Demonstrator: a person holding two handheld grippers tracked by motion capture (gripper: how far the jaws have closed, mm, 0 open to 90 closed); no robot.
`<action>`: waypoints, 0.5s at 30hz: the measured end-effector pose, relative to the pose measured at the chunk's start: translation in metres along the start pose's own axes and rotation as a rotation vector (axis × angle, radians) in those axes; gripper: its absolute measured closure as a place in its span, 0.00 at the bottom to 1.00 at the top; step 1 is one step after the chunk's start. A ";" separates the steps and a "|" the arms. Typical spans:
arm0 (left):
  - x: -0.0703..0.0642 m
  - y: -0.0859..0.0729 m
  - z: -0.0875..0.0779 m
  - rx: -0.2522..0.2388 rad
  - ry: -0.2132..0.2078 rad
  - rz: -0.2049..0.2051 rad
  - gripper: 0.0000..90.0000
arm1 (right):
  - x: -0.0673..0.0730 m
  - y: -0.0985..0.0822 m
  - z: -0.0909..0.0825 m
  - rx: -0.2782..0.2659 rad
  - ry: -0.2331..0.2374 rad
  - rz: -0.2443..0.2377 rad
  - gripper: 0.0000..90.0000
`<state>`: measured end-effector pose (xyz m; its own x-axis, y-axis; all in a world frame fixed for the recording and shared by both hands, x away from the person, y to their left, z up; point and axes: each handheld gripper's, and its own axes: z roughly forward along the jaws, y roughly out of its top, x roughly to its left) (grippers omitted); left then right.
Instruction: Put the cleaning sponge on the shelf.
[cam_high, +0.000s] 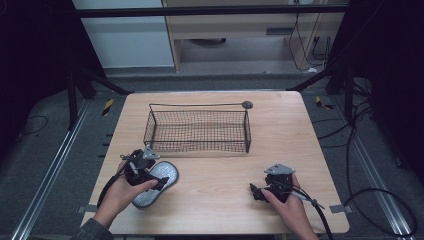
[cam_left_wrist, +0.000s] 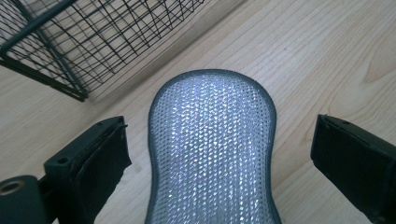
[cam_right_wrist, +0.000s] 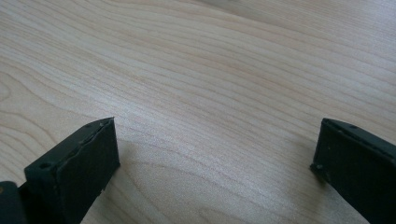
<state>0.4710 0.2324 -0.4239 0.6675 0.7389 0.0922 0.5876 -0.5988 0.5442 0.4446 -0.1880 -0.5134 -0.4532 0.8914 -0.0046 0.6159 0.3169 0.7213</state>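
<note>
near the table's front left, the left gripper (cam_left_wrist: 219, 154) straddles the silver scrubbing pad (cam_left_wrist: 212, 149), jaws wide, gripping nothing. close squarely across its narrow waist. the right gripper (cam_right_wrist: 217, 163) gapes empty; the wire basket (cam_high: 197, 131) stands just beyond.

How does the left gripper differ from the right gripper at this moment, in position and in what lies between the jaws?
The left gripper straddles the silver scrub pad; the right gripper has bare wooden table between its jaws. The left gripper sits near the wire basket; the right gripper sits farther from it. Both are open and hand-held.
</note>
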 end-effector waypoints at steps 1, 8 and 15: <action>0.001 0.001 -0.002 -0.004 -0.010 -0.011 0.04 | 0.000 0.000 0.000 0.000 0.000 0.000 0.00; 0.010 0.000 -0.009 0.073 -0.014 0.015 0.04 | 0.000 0.000 0.000 0.001 -0.001 0.002 0.00; 0.010 -0.005 -0.009 0.116 -0.020 0.037 0.04 | 0.001 0.000 0.000 0.000 -0.005 0.009 0.00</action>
<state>0.4708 0.2459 -0.4182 0.6982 0.7098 0.0931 0.6103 -0.6581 0.4409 0.4440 -0.1871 -0.5134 -0.4448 0.8956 -0.0017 0.6200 0.3093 0.7211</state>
